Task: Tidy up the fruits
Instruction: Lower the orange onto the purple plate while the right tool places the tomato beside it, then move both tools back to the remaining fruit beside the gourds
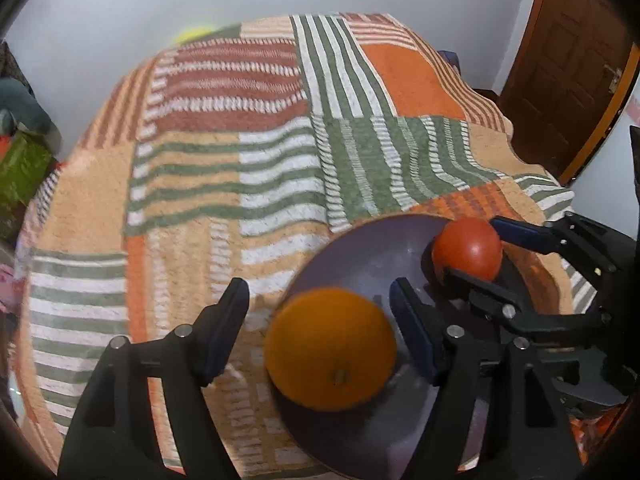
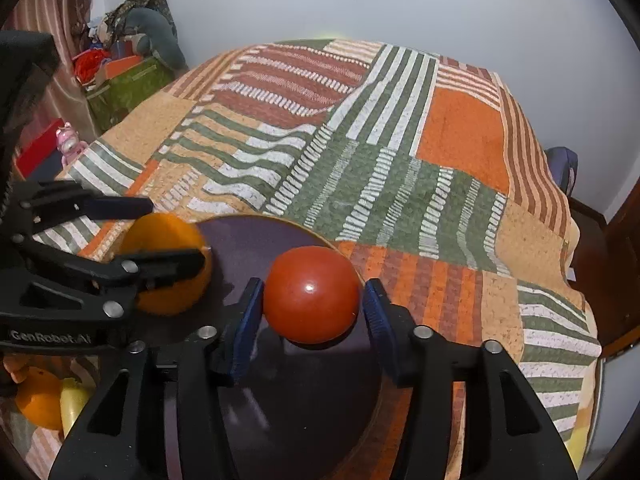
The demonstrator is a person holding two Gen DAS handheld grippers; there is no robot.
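A dark purple plate (image 1: 372, 256) (image 2: 248, 240) lies on the patterned bedspread. An orange (image 1: 331, 347) (image 2: 166, 260) is at the plate's left rim, between the fingers of my left gripper (image 1: 320, 328), whose jaws stand apart with a gap on each side of the fruit. A red tomato (image 2: 311, 295) (image 1: 467, 249) sits on the plate between the blue pads of my right gripper (image 2: 313, 320). Its jaws are open, with small gaps beside the tomato. Each gripper shows in the other's view.
Another orange (image 2: 38, 402) and a yellow fruit (image 2: 74, 400) lie at the near left. A striped bedspread (image 1: 248, 152) covers the bed. Boxes and bags (image 2: 120, 76) stand at the left wall. A wooden door (image 1: 568, 60) is at the right.
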